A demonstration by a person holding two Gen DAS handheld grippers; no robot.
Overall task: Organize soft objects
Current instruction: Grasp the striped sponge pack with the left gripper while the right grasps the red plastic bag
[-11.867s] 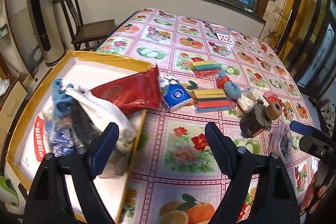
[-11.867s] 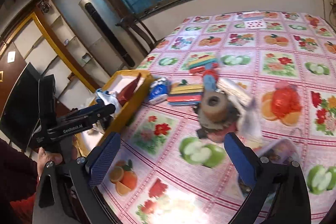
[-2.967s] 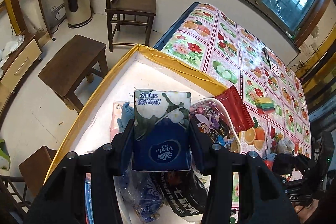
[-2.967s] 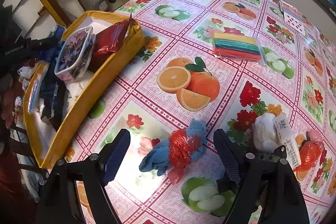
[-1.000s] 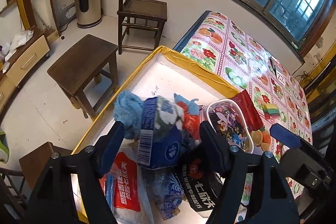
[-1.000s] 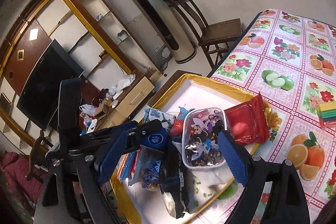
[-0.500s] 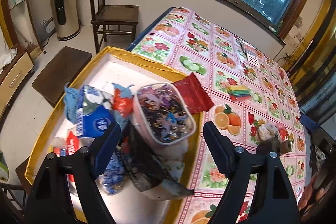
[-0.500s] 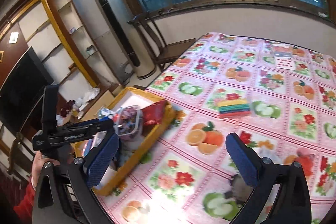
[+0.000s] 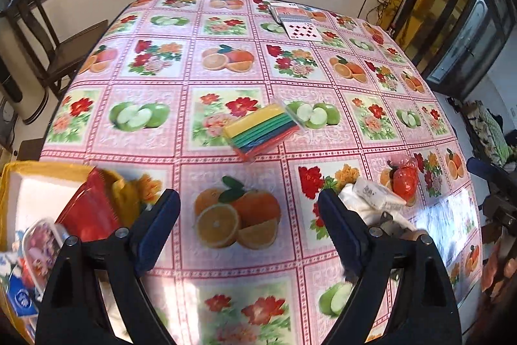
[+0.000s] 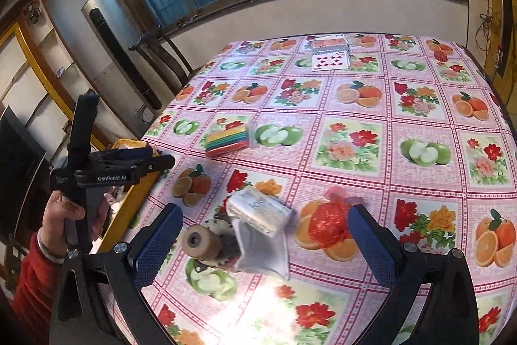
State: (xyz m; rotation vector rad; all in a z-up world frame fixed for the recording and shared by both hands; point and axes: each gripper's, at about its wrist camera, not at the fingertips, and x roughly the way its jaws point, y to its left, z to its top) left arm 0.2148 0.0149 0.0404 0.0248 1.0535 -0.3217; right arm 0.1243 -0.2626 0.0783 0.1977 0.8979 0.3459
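- Now we hold our left gripper [image 9: 248, 220] above the tabletop [image 9: 226, 80], its fingers [image 9: 158, 225] spread wide apart with nothing between them; only an orange print of the cloth shows in the gap.
- We hold our right gripper [image 10: 263, 243] over the near part of the tabletop, fingers [image 10: 371, 241] likewise wide apart and empty.
- Between the right fingers, on the tabletop, lies a small pile: a white tissue pack [image 10: 258, 209] on a pale cloth pouch [image 10: 263, 254], with a tan spool [image 10: 198, 243] on a dark lump just beside the pouch, on the tray side.
- A red crinkled bag [image 10: 328, 223] sits just beside the tissue pack, on the side away from the tray.
- A pack of coloured cloths [image 9: 260, 133] in clear wrap lies alone, farther toward the window than the tissue pack and well apart from it.
- The yellow tray [image 9: 8, 180] sits at the tabletop's edge, on the far side of the left gripper from the tissue pack; a red pouch [image 9: 89, 210], a clear lidded box [image 9: 40, 243] and a blue tissue pack [image 9: 21, 299] lie in it.
- Playing cards [image 10: 329, 57] lie near the window edge, far from the tissue pack.
- In the right wrist view, a hand [image 10: 69, 217] in a red sleeve grips the left gripper's handle above the tray.
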